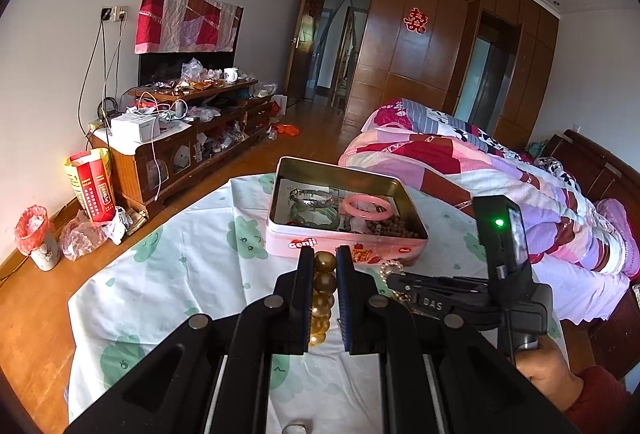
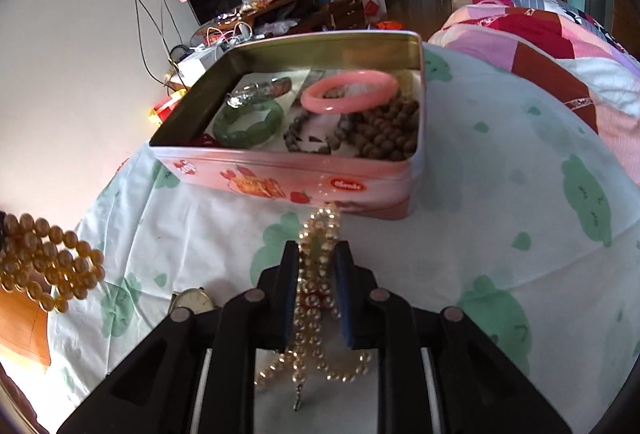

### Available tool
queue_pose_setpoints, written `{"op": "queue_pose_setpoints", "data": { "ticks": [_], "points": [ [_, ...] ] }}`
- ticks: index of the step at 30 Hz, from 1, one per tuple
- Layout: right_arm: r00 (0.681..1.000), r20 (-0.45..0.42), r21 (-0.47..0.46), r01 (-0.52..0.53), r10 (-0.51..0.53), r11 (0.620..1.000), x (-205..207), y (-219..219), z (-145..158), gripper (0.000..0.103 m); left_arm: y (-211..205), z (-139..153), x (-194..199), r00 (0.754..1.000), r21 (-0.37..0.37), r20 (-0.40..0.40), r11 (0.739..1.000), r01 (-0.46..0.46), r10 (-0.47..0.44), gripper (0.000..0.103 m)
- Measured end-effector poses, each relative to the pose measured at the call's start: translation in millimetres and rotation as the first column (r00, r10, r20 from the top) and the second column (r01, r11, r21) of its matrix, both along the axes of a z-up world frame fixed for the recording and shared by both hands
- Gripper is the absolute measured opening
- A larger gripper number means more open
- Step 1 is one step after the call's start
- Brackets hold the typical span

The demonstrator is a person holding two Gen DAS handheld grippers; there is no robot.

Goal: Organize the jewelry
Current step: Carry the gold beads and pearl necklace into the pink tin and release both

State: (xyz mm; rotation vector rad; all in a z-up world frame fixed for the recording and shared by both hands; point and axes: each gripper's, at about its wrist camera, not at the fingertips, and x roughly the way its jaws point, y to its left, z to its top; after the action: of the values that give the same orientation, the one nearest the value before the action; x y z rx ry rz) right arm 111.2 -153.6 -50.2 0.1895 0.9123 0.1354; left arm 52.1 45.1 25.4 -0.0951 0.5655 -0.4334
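Both tongs carry beads toward an open pink tin [image 2: 280, 177] on a cloth-covered surface [image 2: 500, 234]: the left tongs [image 1: 325, 274] are pinching an amber bead string [image 1: 323, 298], the right tongs [image 2: 318, 274] a bunched pearl necklace [image 2: 316, 298], each held just near of the tin's near wall. The tin already holds a pink bangle [image 2: 350, 91], a green bracelet [image 2: 248, 123], a silver bangle [image 1: 311, 197] and a heap of brown beads [image 2: 392, 133]. The chief risk, judged from here, is the slack: loops of pearl dangle below the right tongs and could catch on the tin's rim or trail outside it when let go, and the amber string hangs in a loose cluster at the left of the right camera's view, likely to swing. With both tongs so near each other, the strands might tangle, or one tool might knock the other. Round beads held only by pressure could slip. A watch [image 2: 194, 300] lies on the cloth near the right tongs, and trailing beads could drag it.
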Motion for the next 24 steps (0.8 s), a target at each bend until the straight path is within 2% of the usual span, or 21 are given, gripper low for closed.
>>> {"op": "queue_pose_setpoints", "data": {
  "ticks": [3,9,13,20,24],
  "points": [
    [1.000,0.015,0.037,0.008,-0.009,0.999,-4.0,-6.4,1.6,0.010,-0.6,-0.4,6.8,1.000,0.000,0.000,1.000,-0.002,0.002,0.010],
    [0.984,0.167,0.150,0.035,-0.060,0.988,-27.2,-24.0,40.1,0.010,-5.2,4.9,22.8,1.000,-0.003,0.009,1.000,-0.004,0.005,0.010],
    [0.970,0.230,0.191,0.039,-0.083,0.981,-26.0,-30.5,65.9,0.010,-12.9,15.4,34.3,0.999,0.003,0.043,1.000,0.002,-0.003,0.010],
    [0.937,0.330,0.223,0.038,-0.112,0.974,4.2,-37.0,107.6,0.010,-29.5,32.4,64.6,0.995,0.003,0.102,1.000,0.017,-0.017,0.010],
    [0.933,0.335,0.230,0.055,-0.132,0.972,29.5,-36.9,106.6,0.010,-42.0,32.9,86.0,0.993,-0.005,0.117,1.000,0.024,-0.023,0.010]
  ]
}}
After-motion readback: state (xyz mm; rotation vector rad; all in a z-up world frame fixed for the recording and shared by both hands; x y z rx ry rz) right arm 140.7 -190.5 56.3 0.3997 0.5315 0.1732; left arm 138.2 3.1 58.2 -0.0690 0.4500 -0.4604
